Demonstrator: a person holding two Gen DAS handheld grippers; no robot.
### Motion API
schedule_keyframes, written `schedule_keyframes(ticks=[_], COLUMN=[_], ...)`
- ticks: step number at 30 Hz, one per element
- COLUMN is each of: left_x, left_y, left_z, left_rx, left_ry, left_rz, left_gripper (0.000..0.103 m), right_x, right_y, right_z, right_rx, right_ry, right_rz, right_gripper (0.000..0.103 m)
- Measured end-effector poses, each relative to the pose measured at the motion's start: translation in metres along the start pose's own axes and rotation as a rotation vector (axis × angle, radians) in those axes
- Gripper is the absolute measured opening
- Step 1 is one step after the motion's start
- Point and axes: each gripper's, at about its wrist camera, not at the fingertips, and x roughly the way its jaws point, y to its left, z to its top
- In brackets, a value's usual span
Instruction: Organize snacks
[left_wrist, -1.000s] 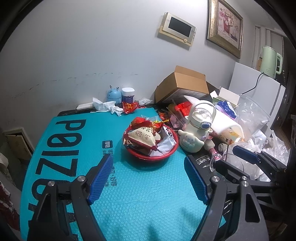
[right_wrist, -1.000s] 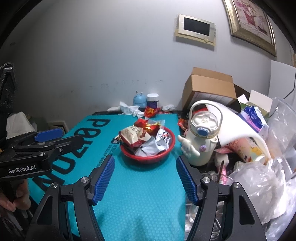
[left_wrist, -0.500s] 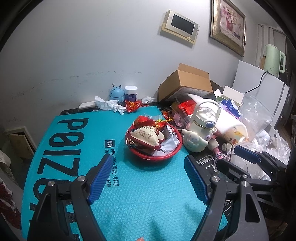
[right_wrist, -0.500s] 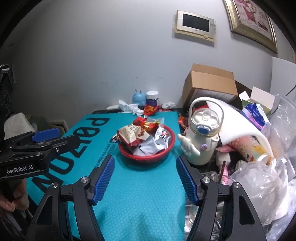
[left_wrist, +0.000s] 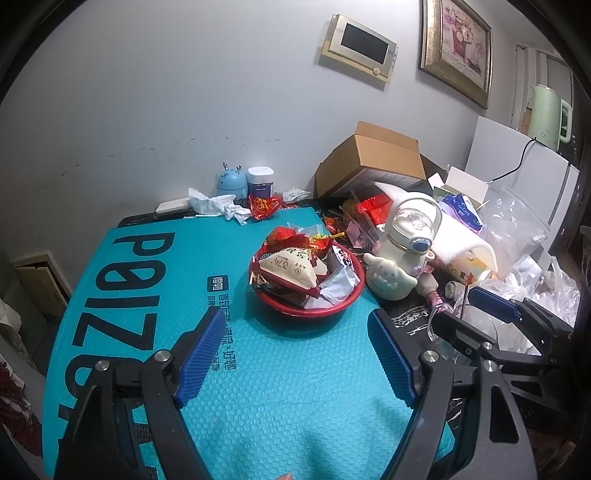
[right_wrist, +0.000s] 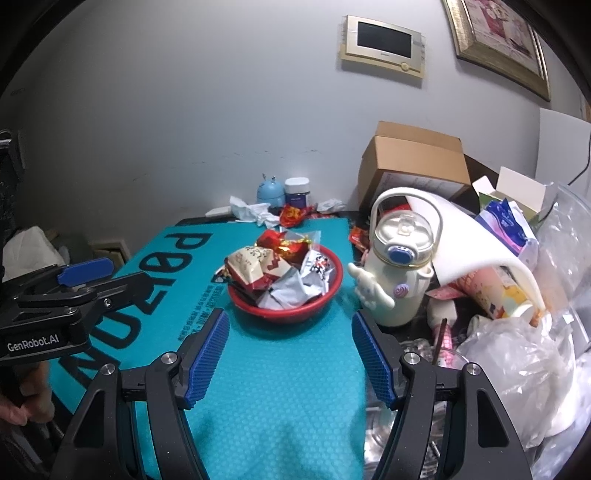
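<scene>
A red bowl (left_wrist: 341, 308) (right_wrist: 334, 291) piled with snack packets stands on the teal mat (left_wrist: 155, 295) (right_wrist: 288, 387). A white triangular packet (left_wrist: 291, 271) lies on top of the pile. A loose red snack packet (left_wrist: 264, 206) (right_wrist: 293, 215) lies at the mat's far edge. My left gripper (left_wrist: 295, 354) is open and empty, hovering above the mat short of the bowl. My right gripper (right_wrist: 290, 350) is open and empty, also just short of the bowl. The right gripper shows in the left wrist view (left_wrist: 495, 310) and the left gripper in the right wrist view (right_wrist: 85, 273).
A cream cartoon bottle (left_wrist: 402, 254) (right_wrist: 397, 273) stands right of the bowl. Behind it are a cardboard box (left_wrist: 373, 162) (right_wrist: 413, 166), plastic bags (right_wrist: 517, 354) and clutter. A blue gadget (left_wrist: 232, 181), a jar (left_wrist: 260, 181) and crumpled tissue (left_wrist: 218, 206) sit by the wall.
Both grippers have drifted slightly, and the bowl sits a little further right and higher in the left wrist view. Both stay open and empty.
</scene>
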Motion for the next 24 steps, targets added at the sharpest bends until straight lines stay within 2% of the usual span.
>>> schedule_keyframes(ticks=[24], left_x=[0.0027], left_y=[-0.0028], left_z=[-0.0042], left_rx=[0.019], left_ry=[0.019], left_rz=[-0.001], left_gripper=[0.079], right_x=[-0.0008], right_y=[0.0021], right_z=[-0.0038], right_rx=[0.007], right_ry=[0.015], right_rz=[-0.013], right_gripper=[0.069])
